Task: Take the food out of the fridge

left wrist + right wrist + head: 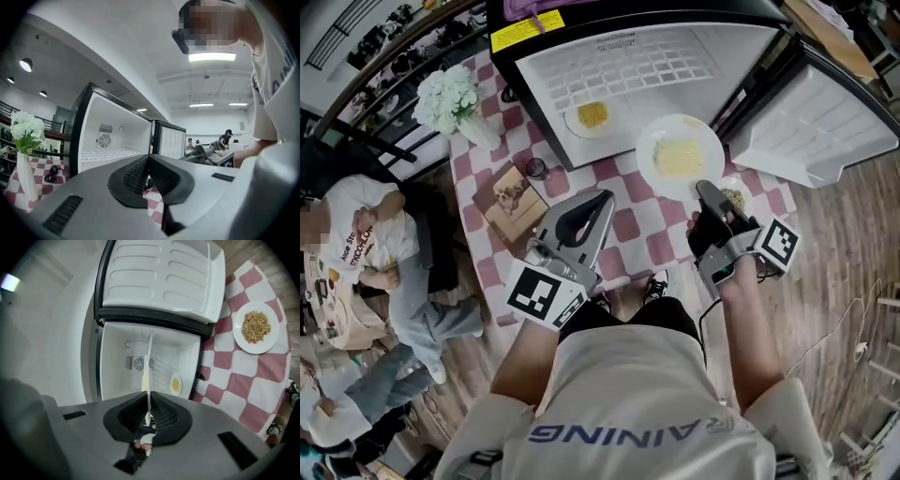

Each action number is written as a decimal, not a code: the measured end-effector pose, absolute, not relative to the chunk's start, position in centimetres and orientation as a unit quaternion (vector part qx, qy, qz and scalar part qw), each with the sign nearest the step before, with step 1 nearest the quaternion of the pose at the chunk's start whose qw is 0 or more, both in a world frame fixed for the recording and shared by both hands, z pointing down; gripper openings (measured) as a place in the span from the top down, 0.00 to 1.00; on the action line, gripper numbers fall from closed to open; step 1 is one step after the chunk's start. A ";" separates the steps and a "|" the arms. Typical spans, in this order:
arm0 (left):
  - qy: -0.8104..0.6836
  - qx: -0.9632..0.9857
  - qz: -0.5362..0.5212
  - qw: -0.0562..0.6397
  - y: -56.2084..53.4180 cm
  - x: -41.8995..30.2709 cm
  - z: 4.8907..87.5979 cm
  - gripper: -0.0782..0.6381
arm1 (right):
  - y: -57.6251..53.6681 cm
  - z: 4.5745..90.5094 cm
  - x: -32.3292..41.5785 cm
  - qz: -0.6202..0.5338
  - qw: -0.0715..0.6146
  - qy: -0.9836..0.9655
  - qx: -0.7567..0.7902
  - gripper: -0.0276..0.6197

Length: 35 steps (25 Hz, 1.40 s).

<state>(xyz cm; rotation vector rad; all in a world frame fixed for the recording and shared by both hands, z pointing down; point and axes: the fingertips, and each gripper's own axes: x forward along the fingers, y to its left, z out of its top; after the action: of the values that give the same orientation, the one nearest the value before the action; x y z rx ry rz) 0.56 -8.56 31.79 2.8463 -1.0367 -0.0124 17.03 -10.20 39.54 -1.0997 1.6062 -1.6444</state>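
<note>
The small fridge [628,56] stands open on the checked table [628,225]. A small plate of yellow food [592,114] sits on its shelf, also seen in the right gripper view [176,384]. My right gripper [705,191] is shut on the rim of a larger white plate of pale food [680,157], held just outside the fridge mouth; that plate shows edge-on [148,366] between the jaws [148,403]. A plate of grains [255,327] lies on the table, partly under my right gripper [735,199]. My left gripper [598,201] hovers over the table, shut and holding nothing [148,169].
The fridge door [820,122] hangs open at the right. A vase of white flowers [450,98], a small card box [514,199] and a dark little object [536,169] stand on the table's left part. A person [366,244] sits at the left.
</note>
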 end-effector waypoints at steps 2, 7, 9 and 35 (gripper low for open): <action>-0.335 0.940 0.002 0.057 -8.4 1.5 32.3 0.88 | -9.0 41.0 18.0 -0.618 0.286 0.604 -0.414 0.91; -0.325 0.944 0.017 0.058 -7.9 3.1 34.1 0.88 | -6.4 45.7 19.0 -0.633 0.277 0.602 -0.401 0.91; -0.324 0.944 0.023 0.059 -7.7 3.5 35.0 0.88 | -5.8 48.0 19.3 -0.640 0.260 0.599 -0.405 0.91; -0.335 0.934 0.064 0.102 -7.0 4.8 41.2 0.88 | -3.6 62.7 21.4 -0.690 0.164 0.533 -0.462 0.91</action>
<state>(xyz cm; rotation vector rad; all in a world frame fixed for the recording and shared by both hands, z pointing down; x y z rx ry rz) 4.80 -6.97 41.24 2.7583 -0.9890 0.1883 21.43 -3.60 62.69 -1.3172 1.5195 -1.9657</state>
